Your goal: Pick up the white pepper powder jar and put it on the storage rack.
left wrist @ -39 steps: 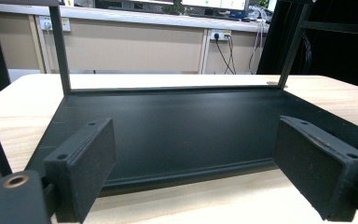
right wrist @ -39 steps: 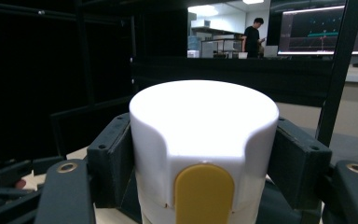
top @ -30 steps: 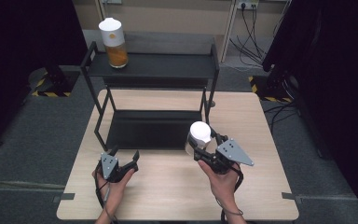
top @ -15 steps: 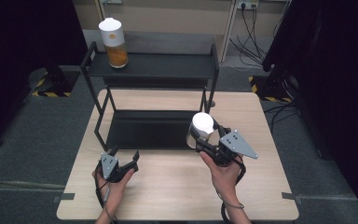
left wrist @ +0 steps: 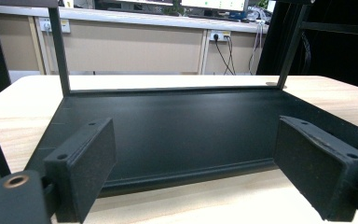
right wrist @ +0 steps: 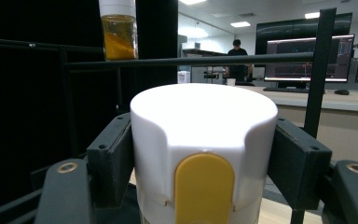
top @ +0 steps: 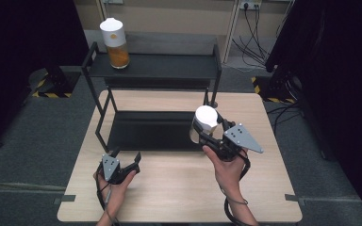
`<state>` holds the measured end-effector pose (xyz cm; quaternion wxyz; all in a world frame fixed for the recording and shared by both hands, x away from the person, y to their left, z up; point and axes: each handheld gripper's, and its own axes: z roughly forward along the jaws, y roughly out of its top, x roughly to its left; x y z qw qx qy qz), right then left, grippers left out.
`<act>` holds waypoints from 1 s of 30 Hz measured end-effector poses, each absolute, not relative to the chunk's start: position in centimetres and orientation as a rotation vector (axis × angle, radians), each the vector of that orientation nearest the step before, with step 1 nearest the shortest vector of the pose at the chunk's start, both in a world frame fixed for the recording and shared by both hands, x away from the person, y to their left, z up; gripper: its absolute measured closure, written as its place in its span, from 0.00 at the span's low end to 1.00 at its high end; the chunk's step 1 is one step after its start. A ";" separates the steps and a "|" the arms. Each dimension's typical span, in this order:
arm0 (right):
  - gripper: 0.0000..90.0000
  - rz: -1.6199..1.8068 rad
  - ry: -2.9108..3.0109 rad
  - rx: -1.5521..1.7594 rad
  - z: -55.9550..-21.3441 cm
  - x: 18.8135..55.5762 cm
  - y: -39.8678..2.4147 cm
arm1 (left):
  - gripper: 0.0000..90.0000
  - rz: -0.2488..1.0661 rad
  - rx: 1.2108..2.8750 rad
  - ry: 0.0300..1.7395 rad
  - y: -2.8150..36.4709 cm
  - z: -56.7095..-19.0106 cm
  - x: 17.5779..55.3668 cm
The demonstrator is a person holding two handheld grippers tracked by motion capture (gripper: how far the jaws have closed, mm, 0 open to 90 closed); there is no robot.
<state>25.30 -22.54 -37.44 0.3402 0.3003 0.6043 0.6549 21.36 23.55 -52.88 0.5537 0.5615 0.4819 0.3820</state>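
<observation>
High view: two jars (top: 204, 123) (top: 114, 42), one rack (top: 155, 70).

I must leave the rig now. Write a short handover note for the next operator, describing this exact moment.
Right gripper: shut on the white-capped jar, held above the table near the black rack, right end.
Left gripper: open, empty, low over the table, facing the lower shelf.
Done: an orange-filled jar stands on the top shelf, left end.
Left: probably place the held jar on the rack.
</observation>
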 end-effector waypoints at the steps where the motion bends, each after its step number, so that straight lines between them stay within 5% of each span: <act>1: 0.35 1.704 1.572 0.783 -37.3 25.4 -22.5 | 0.14 0.903 1.327 1.139 23.5 -52.9 21.4; 30: 0.35 1.714 1.538 0.758 -34.4 26.5 -21.7 | 0.14 0.905 1.329 1.129 23.3 -52.9 21.3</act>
